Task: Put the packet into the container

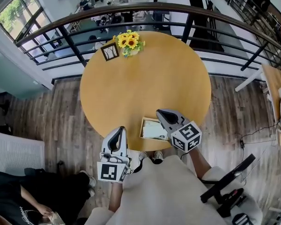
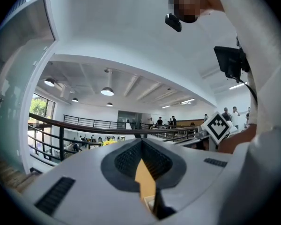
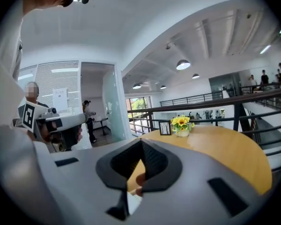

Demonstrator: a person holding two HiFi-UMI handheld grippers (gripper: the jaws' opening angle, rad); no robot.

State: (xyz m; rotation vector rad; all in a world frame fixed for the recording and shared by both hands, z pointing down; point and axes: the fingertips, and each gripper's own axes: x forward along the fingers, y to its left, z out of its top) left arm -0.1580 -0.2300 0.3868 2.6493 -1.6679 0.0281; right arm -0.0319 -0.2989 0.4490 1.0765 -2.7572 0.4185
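Head view shows the packet (image 1: 156, 131) inside the container (image 1: 143, 127), so the job looks finished. The right gripper (image 1: 161, 112) hovers above, the left gripper (image 1: 120, 131) beside, both claws pressed together on nothing.

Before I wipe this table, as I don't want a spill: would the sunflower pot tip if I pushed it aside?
Probably somewhat tippy: the sunflower pot looks small under a wider bunch of blooms. It likely slides easily, since the table looks smooth. A push could knock the picture frame standing close beside it.
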